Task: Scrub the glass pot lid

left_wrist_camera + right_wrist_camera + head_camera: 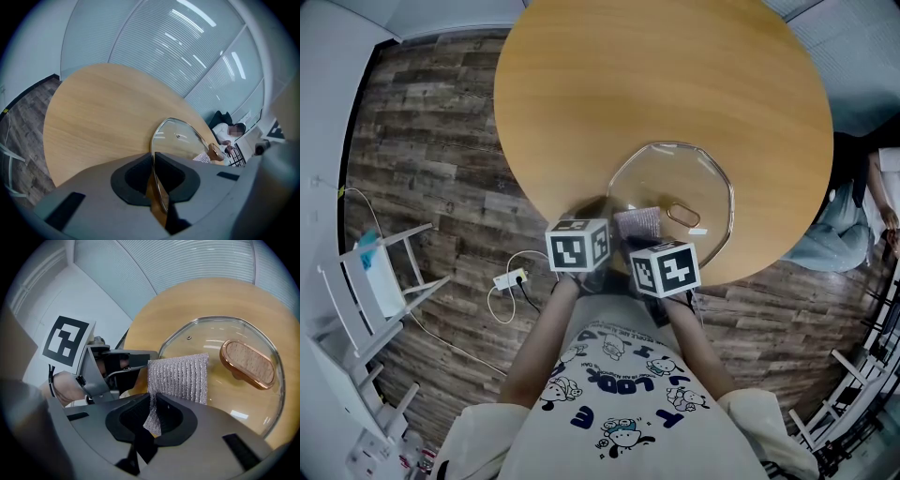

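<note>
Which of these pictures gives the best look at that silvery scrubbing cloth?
The right gripper view: the cloth fills the middle, pinched in the right tool, in front of the glass lid. The head view shows only a small blurry patch; the left gripper view, just a sliver.

The glass pot lid (675,183) is clear and glossy, catching bright reflections, with a thin shiny metal rim. Its handle (247,363) has a pale wood-grain top set in a polished coppery band. The scrubbing cloth (180,376) is a silvery, glittering mesh, ribbed and rough-looking. The round table (656,75) has a smooth, light wood-look top with a soft sheen. The left gripper (153,157) and right gripper (154,397) have matt grey plastic jaws with a darker matt lining. The floor (431,141) shows weathered grey-brown wood planking.
</note>
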Motion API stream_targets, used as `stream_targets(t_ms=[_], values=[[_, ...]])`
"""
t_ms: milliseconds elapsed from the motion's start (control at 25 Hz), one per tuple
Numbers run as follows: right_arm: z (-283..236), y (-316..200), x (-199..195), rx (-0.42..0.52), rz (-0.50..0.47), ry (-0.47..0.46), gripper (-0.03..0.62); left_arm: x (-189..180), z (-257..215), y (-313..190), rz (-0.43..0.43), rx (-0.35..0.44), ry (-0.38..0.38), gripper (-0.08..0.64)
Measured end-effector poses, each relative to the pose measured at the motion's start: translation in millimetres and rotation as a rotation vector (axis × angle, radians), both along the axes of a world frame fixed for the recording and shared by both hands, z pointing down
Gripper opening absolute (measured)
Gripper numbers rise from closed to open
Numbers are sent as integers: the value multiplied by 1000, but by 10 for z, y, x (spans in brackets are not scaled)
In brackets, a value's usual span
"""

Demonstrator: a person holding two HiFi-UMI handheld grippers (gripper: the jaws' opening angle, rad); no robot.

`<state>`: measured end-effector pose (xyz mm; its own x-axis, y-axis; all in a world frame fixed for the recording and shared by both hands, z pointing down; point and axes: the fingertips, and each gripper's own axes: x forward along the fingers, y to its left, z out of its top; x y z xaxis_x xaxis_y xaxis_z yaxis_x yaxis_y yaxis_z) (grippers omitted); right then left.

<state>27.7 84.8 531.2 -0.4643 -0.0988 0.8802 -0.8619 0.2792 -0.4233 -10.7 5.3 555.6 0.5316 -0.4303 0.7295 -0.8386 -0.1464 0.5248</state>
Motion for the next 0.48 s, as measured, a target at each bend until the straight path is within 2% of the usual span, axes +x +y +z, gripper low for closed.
stream_targets(t_ms=[480], values=[[1, -123, -18, 4, 11, -8, 55, 11, 7, -12, -3, -3, 4, 32]])
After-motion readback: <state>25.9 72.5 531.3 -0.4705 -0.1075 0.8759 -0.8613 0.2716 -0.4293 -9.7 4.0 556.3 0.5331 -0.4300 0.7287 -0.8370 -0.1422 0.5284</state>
